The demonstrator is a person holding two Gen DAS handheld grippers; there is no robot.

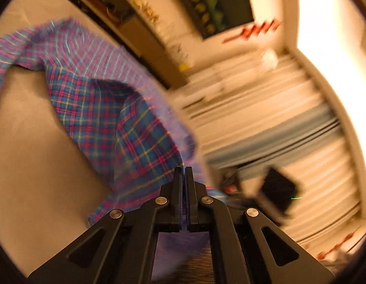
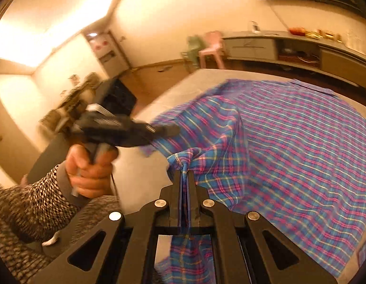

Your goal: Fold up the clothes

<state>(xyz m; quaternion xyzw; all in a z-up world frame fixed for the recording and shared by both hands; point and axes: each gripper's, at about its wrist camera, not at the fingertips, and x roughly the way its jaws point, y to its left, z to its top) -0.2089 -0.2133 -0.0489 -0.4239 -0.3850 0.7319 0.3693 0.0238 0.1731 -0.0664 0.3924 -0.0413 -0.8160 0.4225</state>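
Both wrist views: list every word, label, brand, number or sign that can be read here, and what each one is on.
No text can be read in either view.
White label on the left gripper body: print too blurred to read.
Red hanging decorations on the wall: blurred, no characters legible.
Red marks on the white cabinet: too small and blurred.
Plaid shirt, right gripper: no lettering visible.
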